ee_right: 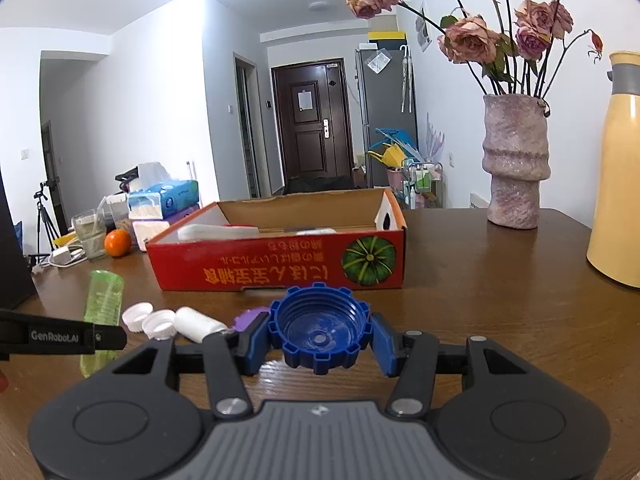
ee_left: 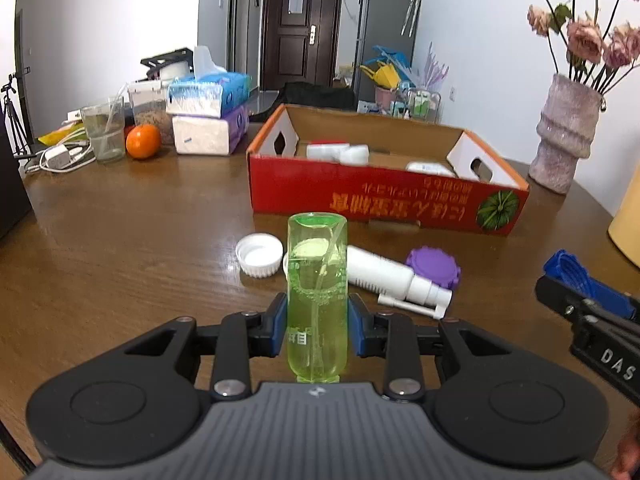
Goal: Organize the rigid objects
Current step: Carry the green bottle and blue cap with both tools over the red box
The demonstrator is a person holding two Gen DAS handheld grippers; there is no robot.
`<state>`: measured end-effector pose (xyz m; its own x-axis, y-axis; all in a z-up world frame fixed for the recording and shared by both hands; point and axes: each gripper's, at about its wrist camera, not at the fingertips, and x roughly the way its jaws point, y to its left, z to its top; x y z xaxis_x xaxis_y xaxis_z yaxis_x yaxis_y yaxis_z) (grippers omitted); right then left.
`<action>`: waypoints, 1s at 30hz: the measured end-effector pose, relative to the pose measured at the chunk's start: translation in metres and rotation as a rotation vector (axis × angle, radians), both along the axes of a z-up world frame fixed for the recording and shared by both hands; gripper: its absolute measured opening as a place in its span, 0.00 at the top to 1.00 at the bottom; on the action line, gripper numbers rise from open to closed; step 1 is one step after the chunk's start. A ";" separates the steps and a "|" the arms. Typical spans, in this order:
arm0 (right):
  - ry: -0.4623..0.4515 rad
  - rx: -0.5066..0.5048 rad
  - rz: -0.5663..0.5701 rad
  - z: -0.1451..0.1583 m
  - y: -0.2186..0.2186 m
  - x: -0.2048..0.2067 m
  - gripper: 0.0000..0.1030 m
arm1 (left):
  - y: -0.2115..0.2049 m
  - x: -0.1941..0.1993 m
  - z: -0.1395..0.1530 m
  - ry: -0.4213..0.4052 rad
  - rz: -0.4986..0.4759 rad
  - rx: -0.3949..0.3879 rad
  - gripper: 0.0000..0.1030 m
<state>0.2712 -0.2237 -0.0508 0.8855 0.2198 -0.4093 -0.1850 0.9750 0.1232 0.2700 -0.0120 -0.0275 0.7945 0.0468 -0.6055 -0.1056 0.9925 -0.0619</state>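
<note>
Partly done: white items already lie in the box. Left gripper clamps the green bottle; right gripper clamps the blue cap. Box at 12 o'clock; white caps, spray bottle, purple cap remain.

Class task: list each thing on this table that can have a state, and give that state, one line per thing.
Left tool: shut on green bottle.
Green bottle: held, part full of liquid.
Right tool: shut on blue cap.
Blue cap: held, hollow side facing the camera.
White bottle: lying on its side.
White cap: open side up.
Purple cap: lying on the table.
Box: open, white items inside.
Glass: upright, liquid inside.
</note>
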 end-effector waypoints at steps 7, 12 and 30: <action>-0.035 0.007 0.001 0.018 0.015 0.007 0.50 | 0.006 0.002 0.024 -0.051 -0.015 -0.011 0.69; -0.055 0.006 0.010 0.029 0.029 0.017 0.50 | 0.010 0.009 0.038 -0.082 -0.020 -0.019 0.69; -0.078 0.020 -0.020 0.046 0.053 0.072 0.50 | 0.019 0.060 0.067 -0.144 -0.009 -0.053 0.69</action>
<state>0.3432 -0.1710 -0.0044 0.9189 0.2091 -0.3344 -0.1753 0.9761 0.1286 0.3299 0.0074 0.0393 0.8734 0.0098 -0.4869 -0.0826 0.9883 -0.1282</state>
